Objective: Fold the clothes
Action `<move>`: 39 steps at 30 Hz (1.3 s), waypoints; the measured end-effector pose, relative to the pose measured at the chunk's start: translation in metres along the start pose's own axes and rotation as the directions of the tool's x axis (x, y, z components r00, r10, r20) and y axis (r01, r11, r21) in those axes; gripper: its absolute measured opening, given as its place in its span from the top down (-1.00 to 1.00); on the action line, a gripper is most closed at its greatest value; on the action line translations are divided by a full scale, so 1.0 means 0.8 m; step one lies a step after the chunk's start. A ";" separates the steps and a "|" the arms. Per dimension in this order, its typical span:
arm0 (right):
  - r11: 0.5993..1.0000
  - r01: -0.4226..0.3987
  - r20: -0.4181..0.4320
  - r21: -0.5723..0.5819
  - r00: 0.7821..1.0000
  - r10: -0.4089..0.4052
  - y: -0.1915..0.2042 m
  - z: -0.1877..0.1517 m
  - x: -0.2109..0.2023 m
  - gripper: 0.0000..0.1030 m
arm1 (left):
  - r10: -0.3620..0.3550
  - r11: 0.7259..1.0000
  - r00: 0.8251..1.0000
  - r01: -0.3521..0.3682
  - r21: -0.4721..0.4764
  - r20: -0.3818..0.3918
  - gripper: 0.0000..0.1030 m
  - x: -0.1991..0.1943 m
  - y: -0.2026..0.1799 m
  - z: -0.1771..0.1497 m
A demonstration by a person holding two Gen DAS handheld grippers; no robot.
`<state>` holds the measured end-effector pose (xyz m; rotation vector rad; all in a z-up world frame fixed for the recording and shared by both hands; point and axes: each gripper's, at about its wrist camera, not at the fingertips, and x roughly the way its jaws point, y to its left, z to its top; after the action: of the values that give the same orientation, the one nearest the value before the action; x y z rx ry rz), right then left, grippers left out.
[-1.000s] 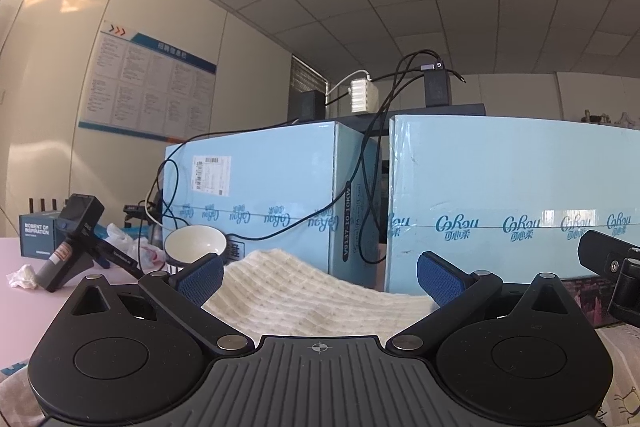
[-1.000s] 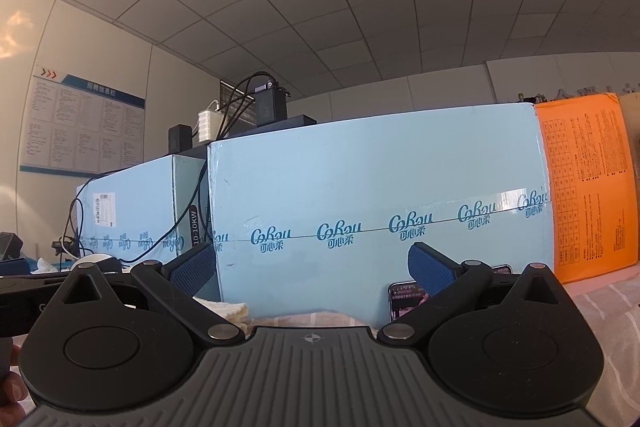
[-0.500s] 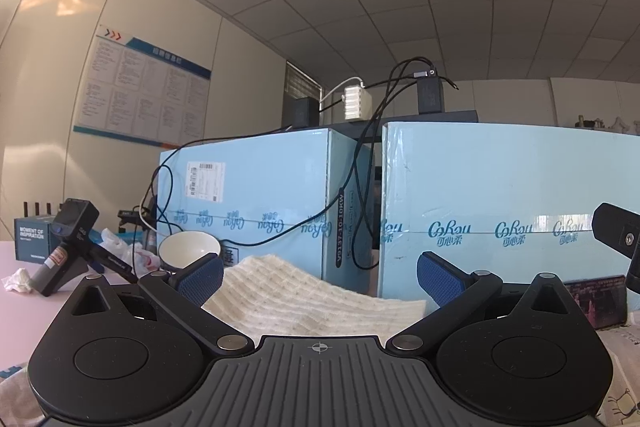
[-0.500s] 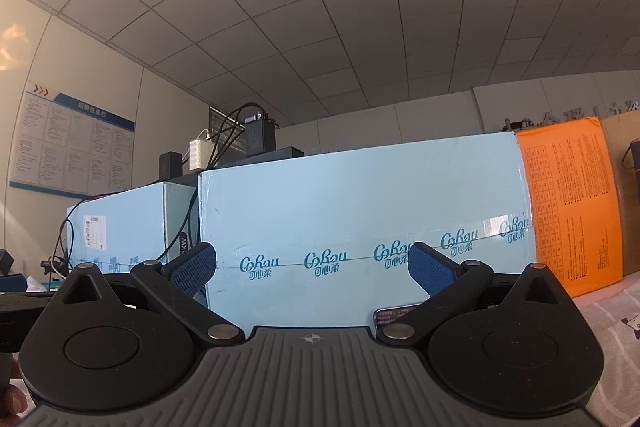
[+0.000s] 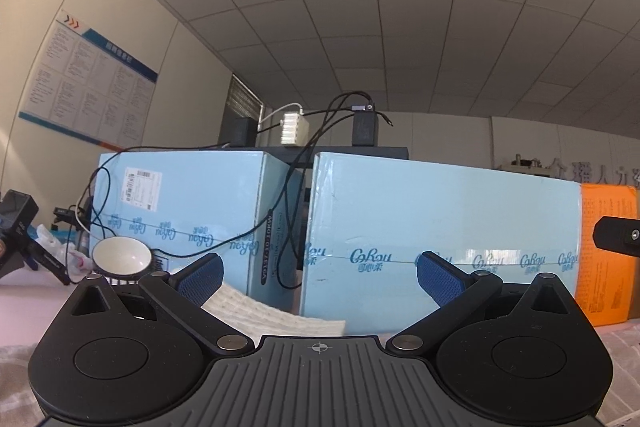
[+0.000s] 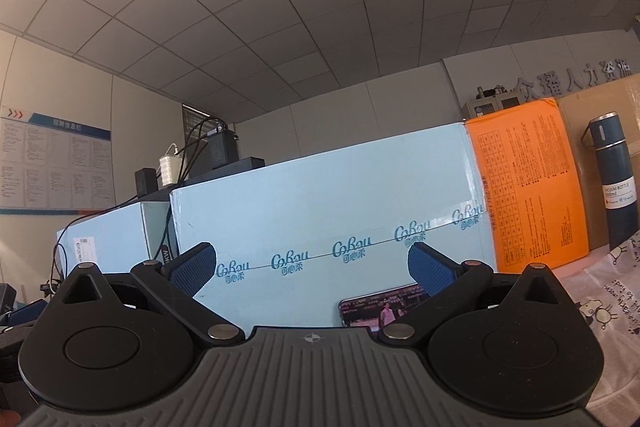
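Through your left wrist camera, your left gripper [image 5: 319, 273] has its blue ridged pads spread wide with nothing between them. Just past the left pad lies the cream waffle-knit cloth [image 5: 276, 315], a soft sheet draped low in front of two glossy pale-blue cartons [image 5: 440, 227] whose flat faces carry a taped seam and printed lettering. A round white bowl [image 5: 122, 257] sits tilted at the left on the pale worktop [image 5: 36, 301], with thin black cables [image 5: 256, 235] looping down over the cartons

Through your right wrist camera, your right gripper [image 6: 312, 263] is likewise fully parted and holds nothing. Between its pads a phone [image 6: 378, 309] leans against the blue carton, its screen lit. An orange printed box [image 6: 528, 187] stands to the right, then a dark cylindrical flask [image 6: 616, 183]. A grey fabric with cartoon prints [image 6: 608, 303] covers the surface at the right edge
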<state>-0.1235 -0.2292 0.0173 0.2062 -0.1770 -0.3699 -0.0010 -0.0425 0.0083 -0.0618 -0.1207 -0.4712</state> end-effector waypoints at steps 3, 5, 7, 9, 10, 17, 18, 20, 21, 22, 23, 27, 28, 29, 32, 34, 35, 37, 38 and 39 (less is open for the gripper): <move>0.999 0.038 -0.022 -0.018 0.999 -0.038 -0.021 0.010 -0.019 -1.00 | -0.058 0.998 0.998 0.058 0.001 -0.005 -1.00 -0.003 -0.010 0.002; 0.998 0.057 -0.034 -0.038 0.998 -0.059 -0.033 0.017 -0.031 -1.00 | -0.111 0.993 0.994 0.112 0.024 -0.011 -1.00 -0.007 -0.028 0.004; 0.994 0.082 -0.035 -0.068 0.996 -0.084 -0.047 0.025 -0.046 -1.00 | -0.164 0.985 0.986 0.165 0.047 -0.018 -1.00 -0.011 -0.046 0.007; 0.987 0.121 -0.032 -0.101 0.992 -0.125 -0.062 0.031 -0.059 -1.00 | -0.214 0.974 0.976 0.216 0.062 -0.031 -1.00 -0.014 -0.063 0.009; 0.983 0.141 -0.038 -0.118 0.989 -0.146 -0.069 0.034 -0.064 -1.00 | -0.237 0.969 0.971 0.239 0.064 -0.042 -1.00 -0.014 -0.072 0.010; 0.919 0.347 -0.053 -0.186 0.931 -0.362 -0.155 0.048 -0.106 -1.00 | -0.454 0.881 0.874 0.469 0.056 -0.177 -1.00 -0.005 -0.142 0.011; 0.905 0.382 -0.054 -0.186 0.916 -0.397 -0.172 0.050 -0.113 -1.00 | -0.477 0.867 0.857 0.495 0.054 -0.195 -1.00 -0.002 -0.154 0.011; 0.870 0.456 -0.052 -0.189 0.880 -0.472 -0.205 0.053 -0.124 -1.00 | -0.517 0.838 0.829 0.541 0.072 -0.213 -1.00 0.000 -0.180 0.009; 0.848 0.495 -0.048 -0.192 0.858 -0.511 -0.222 0.055 -0.129 -1.00 | -0.536 0.822 0.815 0.563 0.082 -0.221 -1.00 0.001 -0.194 0.009; 0.824 0.530 -0.045 -0.202 0.835 -0.548 -0.238 0.056 -0.134 -1.00 | -0.554 0.806 0.801 0.584 0.096 -0.226 -1.00 0.000 -0.208 0.007; 0.799 0.561 -0.043 -0.216 0.812 -0.582 -0.252 0.057 -0.138 -1.00 | -0.571 0.789 0.788 0.604 0.112 -0.229 -1.00 -0.002 -0.223 0.006; 0.717 0.652 -0.048 -0.248 0.731 -0.681 -0.302 0.060 -0.148 -1.00 | -0.627 0.728 0.737 0.670 0.147 -0.253 -1.00 -0.002 -0.276 -0.004; 0.704 0.663 -0.052 -0.253 0.718 -0.695 -0.312 0.061 -0.150 -1.00 | -0.638 0.714 0.725 0.683 0.155 -0.259 -1.00 -0.001 -0.288 -0.005; 0.693 0.673 -0.056 -0.259 0.706 -0.706 -0.321 0.062 -0.150 -1.00 | -0.648 0.699 0.713 0.696 0.163 -0.266 -1.00 0.000 -0.300 -0.007; 0.674 0.686 -0.078 -0.274 0.683 -0.727 -0.346 0.064 -0.148 -1.00 | -0.672 0.658 0.682 0.729 0.188 -0.289 -1.00 0.006 -0.334 -0.011; 0.677 0.683 -0.103 -0.274 0.679 -0.727 -0.357 0.065 -0.142 -1.00 | -0.685 0.633 0.662 0.747 0.201 -0.305 -1.00 0.010 -0.355 -0.012; 0.681 0.679 -0.114 -0.274 0.680 -0.724 -0.361 0.065 -0.139 -1.00 | -0.691 0.621 0.652 0.756 0.205 -0.311 -1.00 0.012 -0.364 -0.012; 0.687 0.668 -0.133 -0.286 0.682 -0.719 -0.369 0.063 -0.125 -1.00 | -0.709 0.605 0.635 0.771 0.199 -0.307 -1.00 0.015 -0.379 -0.012; 0.685 0.670 -0.140 -0.287 0.678 -0.721 -0.372 0.063 -0.119 -1.00 | -0.714 0.604 0.630 0.775 0.185 -0.304 -1.00 0.016 -0.387 -0.013; 0.687 0.670 -0.151 -0.281 0.677 -0.721 -0.373 0.063 -0.112 -1.00 | -0.718 0.606 0.624 0.778 0.163 -0.307 -1.00 0.018 -0.394 -0.016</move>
<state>-0.3173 -0.4765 -0.0152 0.1071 0.2116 -1.1320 -0.1309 -0.3301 0.0073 0.3464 0.0076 -1.3207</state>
